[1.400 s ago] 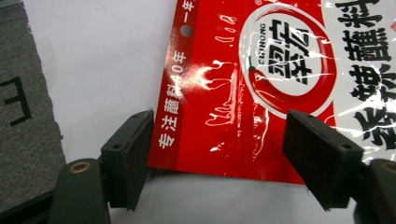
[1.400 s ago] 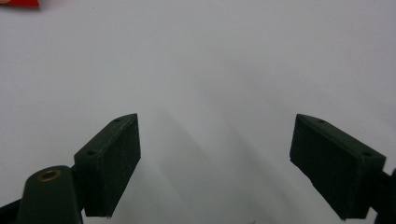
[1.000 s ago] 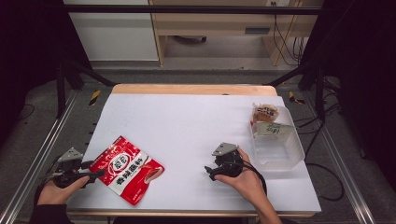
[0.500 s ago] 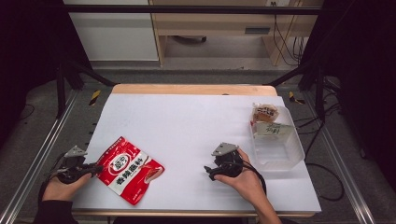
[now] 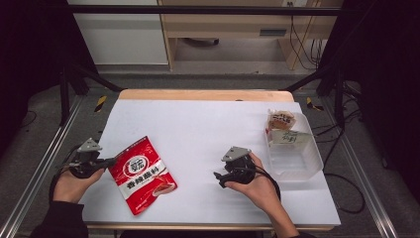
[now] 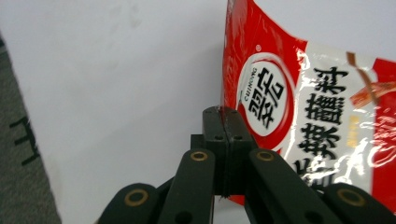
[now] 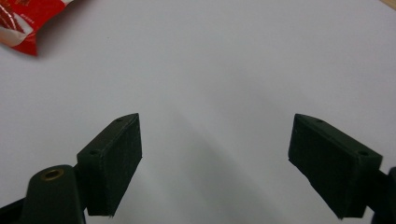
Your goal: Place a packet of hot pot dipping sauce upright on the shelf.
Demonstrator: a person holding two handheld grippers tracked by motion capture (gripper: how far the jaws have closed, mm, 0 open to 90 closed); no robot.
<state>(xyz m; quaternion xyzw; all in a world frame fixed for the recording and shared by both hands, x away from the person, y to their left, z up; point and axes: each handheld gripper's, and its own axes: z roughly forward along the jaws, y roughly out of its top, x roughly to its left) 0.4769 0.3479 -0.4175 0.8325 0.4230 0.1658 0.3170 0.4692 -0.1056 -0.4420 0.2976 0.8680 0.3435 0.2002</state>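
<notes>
A red and white snack bag point(image 5: 143, 174) lies on the white table point(image 5: 198, 124) at the front left. My left gripper point(image 5: 107, 161) is shut on the bag's left edge. In the left gripper view the jaws have just been closing and now pinch that thin edge of the bag point(image 6: 299, 102) between the pads point(image 6: 233, 135). My right gripper point(image 5: 218, 179) rests in a hand near the table's middle front, pointing left. It stands open over bare table in the right gripper view point(image 7: 215, 140), with a corner of the bag point(image 7: 18, 18) far off at the top left.
A clear plastic tub point(image 5: 300, 163) stands at the right side of the table, with two snack packets point(image 5: 281, 120) at its far end. Metal frame rails point(image 5: 34, 173) run along both sides of the table. Cables trail on the floor at the right.
The left gripper has closed on the bag's left edge and moved away from the front edge. The bag's near end has shifted with it. The right hand has stayed put.
</notes>
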